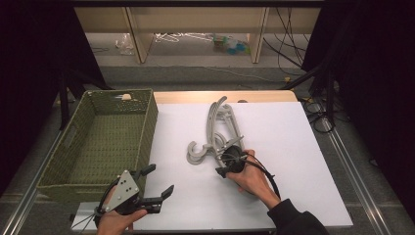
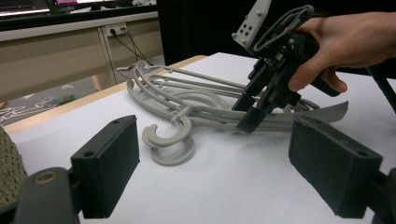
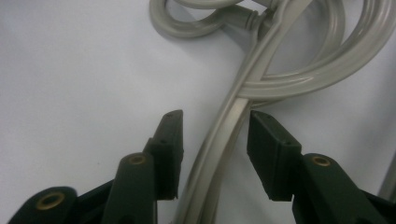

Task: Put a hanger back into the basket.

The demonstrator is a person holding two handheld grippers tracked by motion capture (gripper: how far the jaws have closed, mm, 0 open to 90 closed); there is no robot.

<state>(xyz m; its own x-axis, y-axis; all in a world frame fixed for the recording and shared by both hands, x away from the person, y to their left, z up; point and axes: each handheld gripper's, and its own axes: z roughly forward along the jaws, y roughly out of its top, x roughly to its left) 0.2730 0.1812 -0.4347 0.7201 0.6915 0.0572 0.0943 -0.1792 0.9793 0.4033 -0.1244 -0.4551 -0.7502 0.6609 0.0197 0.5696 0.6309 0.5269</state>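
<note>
Grey plastic hangers (image 1: 222, 134) lie piled on the white table (image 1: 293, 161). Right tongs (image 3: 214, 140) straddle 1 hanger arm, pads clear of it. Left tongs (image 1: 161, 181) released, empty, beside the green basket (image 1: 93, 147)

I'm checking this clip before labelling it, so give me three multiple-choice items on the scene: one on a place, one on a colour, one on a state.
1. Where does the woven basket stand?
A. at the table's left
B. at its right
C. on the hangers

2. What colour are the hangers?
A. red
B. grey
C. blue

3. How does the right gripper stand?
A. far from the hangers
B. shut empty
C. jaws astride a hanger arm, gaps at both pads

Key: 1 A, the high view shows it left; 2 B, grey plastic; 3 C, the right gripper view shows the gaps.
</note>
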